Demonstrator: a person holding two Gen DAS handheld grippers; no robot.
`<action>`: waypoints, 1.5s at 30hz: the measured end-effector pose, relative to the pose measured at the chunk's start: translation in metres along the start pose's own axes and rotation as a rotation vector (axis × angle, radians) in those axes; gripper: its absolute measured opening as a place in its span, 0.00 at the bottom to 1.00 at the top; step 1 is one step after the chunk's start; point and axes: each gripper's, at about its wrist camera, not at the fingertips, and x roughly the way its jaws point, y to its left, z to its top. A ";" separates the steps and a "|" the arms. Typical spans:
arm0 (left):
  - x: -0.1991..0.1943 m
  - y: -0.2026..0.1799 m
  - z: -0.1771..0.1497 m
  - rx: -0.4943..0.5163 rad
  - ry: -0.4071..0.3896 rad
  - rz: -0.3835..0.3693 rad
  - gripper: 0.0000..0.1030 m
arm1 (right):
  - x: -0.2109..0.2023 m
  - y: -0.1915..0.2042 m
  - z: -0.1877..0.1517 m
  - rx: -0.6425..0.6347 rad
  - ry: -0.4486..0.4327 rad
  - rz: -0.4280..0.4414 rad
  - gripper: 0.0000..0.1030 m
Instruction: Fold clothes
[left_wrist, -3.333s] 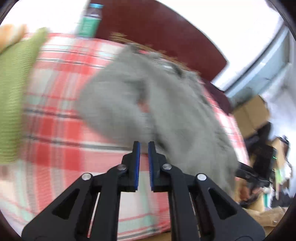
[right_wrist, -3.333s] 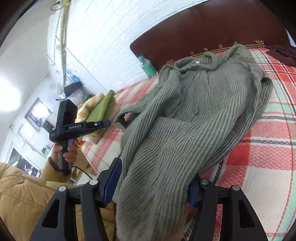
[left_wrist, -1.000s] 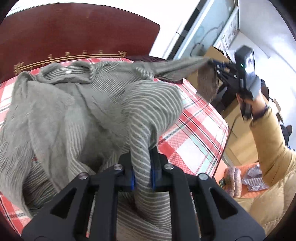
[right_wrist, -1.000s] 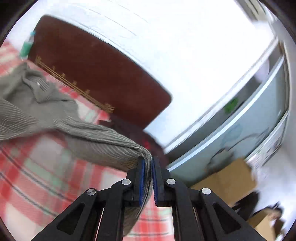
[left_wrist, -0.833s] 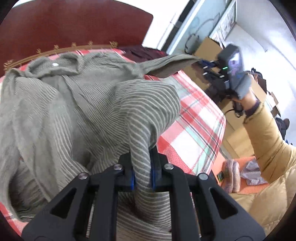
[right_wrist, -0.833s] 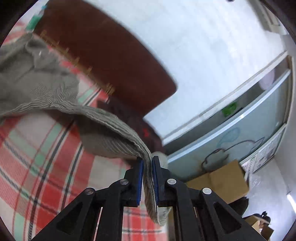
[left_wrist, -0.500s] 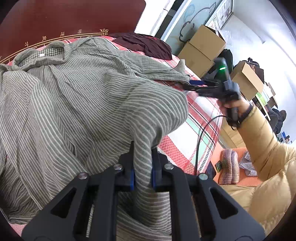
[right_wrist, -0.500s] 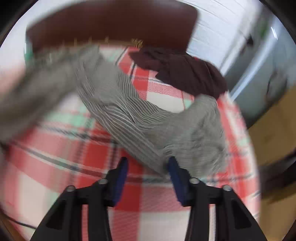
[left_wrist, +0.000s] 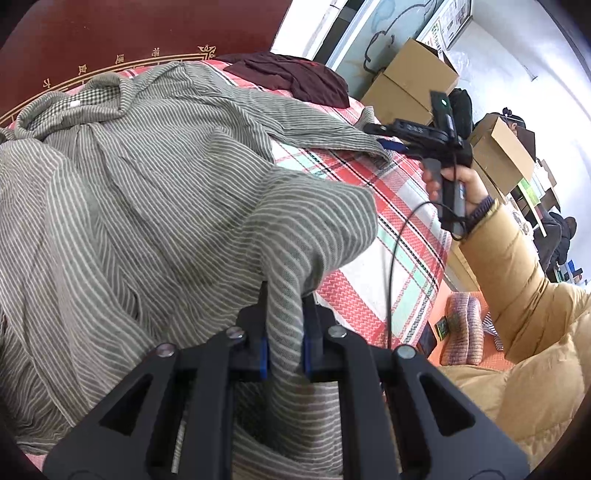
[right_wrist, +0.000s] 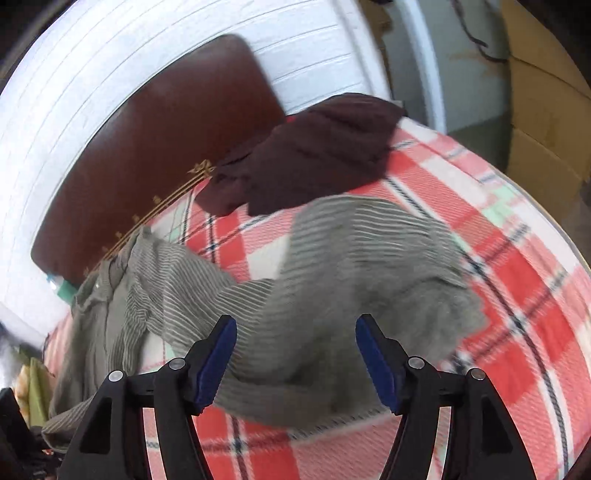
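- While your left gripper (left_wrist: 284, 332) is pinching a bunched fold of the grey striped shirt (left_wrist: 147, 192), its jaws are sitting almost closed, with the cloth rising up between the blue pads and draping over toward the right.
- Your right gripper (right_wrist: 295, 354) is opening its jaws wide; the blue pads are standing clear on either side of the shirt's sleeve (right_wrist: 369, 266), which is lying between and beyond them, with neither pad pressing on it.
- Most of the shirt is lying spread and rumpled across the plaid bedspread (left_wrist: 399, 229), with its collar (left_wrist: 74, 107) up by the head edge of the bed, next to the dark red headboard (left_wrist: 129, 33).
- That sleeve is stretching out toward the bed's right edge, and in the left wrist view your right gripper is hovering just past its cuff (left_wrist: 369, 140).
- Your right hand (left_wrist: 458, 188) is gripping the black handle, with a tan padded sleeve (left_wrist: 517, 273) behind it and a thin black cable (left_wrist: 391, 266) looping down over the bedspread.
- A dark maroon garment (right_wrist: 325, 155) is lying heaped in the far right corner of the bed, by the headboard, close to the sleeve; whether the two are touching, you cannot tell.
- Cardboard boxes (left_wrist: 413, 77) are standing on the floor beyond the bed's right edge.
- The right wrist view is blurring around the sleeve, so its cuff is not showing sharply there.
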 end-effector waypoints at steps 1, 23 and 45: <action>0.001 -0.001 0.000 0.001 0.004 0.004 0.13 | 0.017 0.006 0.003 -0.029 0.014 -0.020 0.49; 0.053 -0.045 0.037 0.058 0.045 -0.047 0.21 | 0.072 0.007 0.075 -0.133 0.012 -0.290 0.36; -0.135 0.097 -0.126 -0.438 -0.328 0.491 0.78 | -0.073 0.161 -0.116 -0.449 0.067 0.422 0.69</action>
